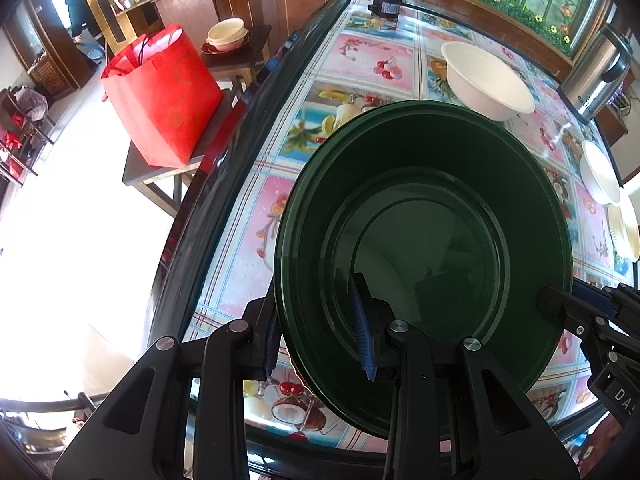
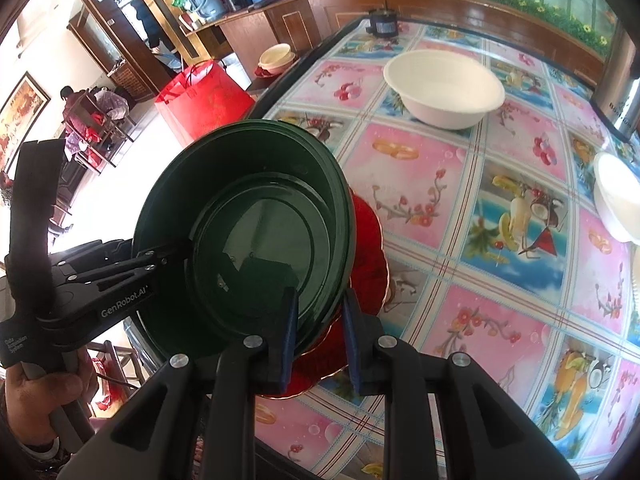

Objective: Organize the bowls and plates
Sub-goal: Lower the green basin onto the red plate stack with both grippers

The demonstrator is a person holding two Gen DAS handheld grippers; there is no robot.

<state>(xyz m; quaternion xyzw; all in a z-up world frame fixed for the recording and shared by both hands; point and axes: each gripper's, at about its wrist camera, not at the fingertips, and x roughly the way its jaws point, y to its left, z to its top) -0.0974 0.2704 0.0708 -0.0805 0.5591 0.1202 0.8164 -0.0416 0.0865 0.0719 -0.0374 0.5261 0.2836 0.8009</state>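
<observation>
Grip on both sides steadies the green bowl (image 1: 424, 248): my left hand-held gripper (image 1: 320, 336) clamps its left rim, my right hand-held gripper (image 2: 320, 328) pinches the right rim, holding it tilted above the red plate (image 2: 368, 248) on the table (image 2: 500, 240), probably to stack it there

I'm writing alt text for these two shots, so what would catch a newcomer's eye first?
The big dark green bowl fills the near foreground, gripped at its rim by the left gripper and the right gripper, above a red plate. Beneath lies the bright fruit-and-flower tablecloth, with a white bowl farther back. Off the table's left side, a red bag sits on a stool.
</observation>
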